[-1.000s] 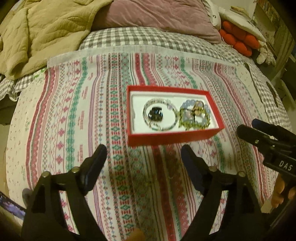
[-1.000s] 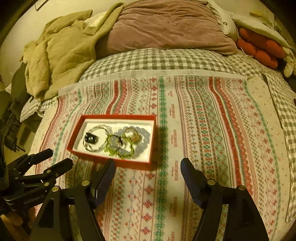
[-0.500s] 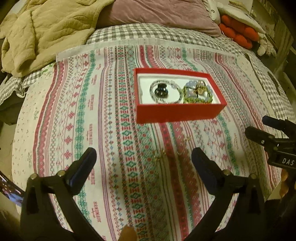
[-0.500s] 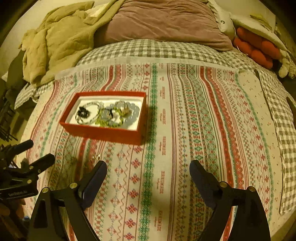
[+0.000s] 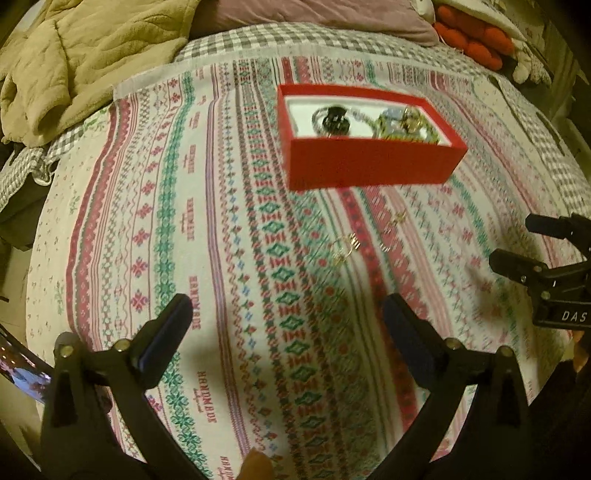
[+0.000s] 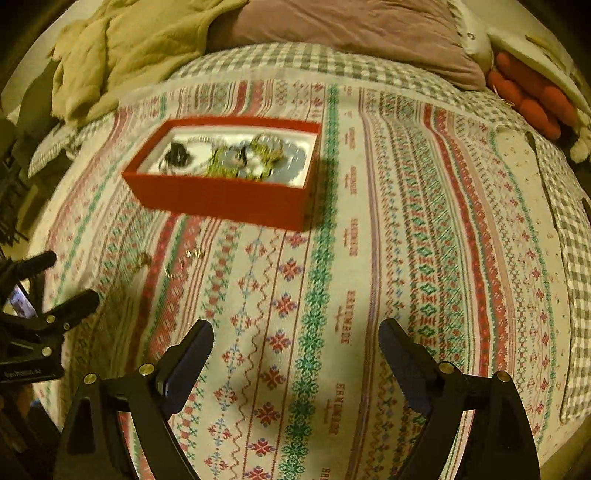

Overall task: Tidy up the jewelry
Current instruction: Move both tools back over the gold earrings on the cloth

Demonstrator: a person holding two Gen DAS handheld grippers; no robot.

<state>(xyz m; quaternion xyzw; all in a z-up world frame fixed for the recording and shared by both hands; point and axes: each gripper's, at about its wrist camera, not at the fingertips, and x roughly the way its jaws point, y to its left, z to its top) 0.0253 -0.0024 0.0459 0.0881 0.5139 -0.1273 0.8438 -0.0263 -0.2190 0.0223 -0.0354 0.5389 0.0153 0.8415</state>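
A bed is shown covered by a patterned cloth (image 5: 192, 236) striped in red, green and white, on which the word "HANDMADE" is printed repeatedly. A red jewelry box (image 5: 369, 162), open and lined in white, is set toward the far edge of the cloth, right of centre in the left wrist view and left of centre in the right wrist view (image 6: 229, 199). Inside it, a bracelet with a dark ornament (image 5: 334, 120) is seen at the left end, and a green beaded bracelet (image 5: 388, 127) together with a gold piece (image 5: 412, 118) at the right end; details are blurred. Small gold earrings (image 5: 347, 249) are scattered on the cloth just in front of the box's near wall, apart from it; in the right wrist view they appear near the box's near-left corner (image 6: 184, 260).

The left gripper (image 5: 288, 328) is held above the near part of the cloth with its jaws spread wide, nothing between them. The right gripper (image 6: 295, 347) is likewise held with its jaws parted and empty; it is also visible at the right edge of the left wrist view (image 5: 543, 254).

Beyond the far edge of the cloth, a gingham sheet (image 6: 295, 62), a tan quilted blanket (image 5: 92, 51), a mauve pillow (image 6: 351, 29) and an orange plush toy (image 6: 532, 99) are shown.
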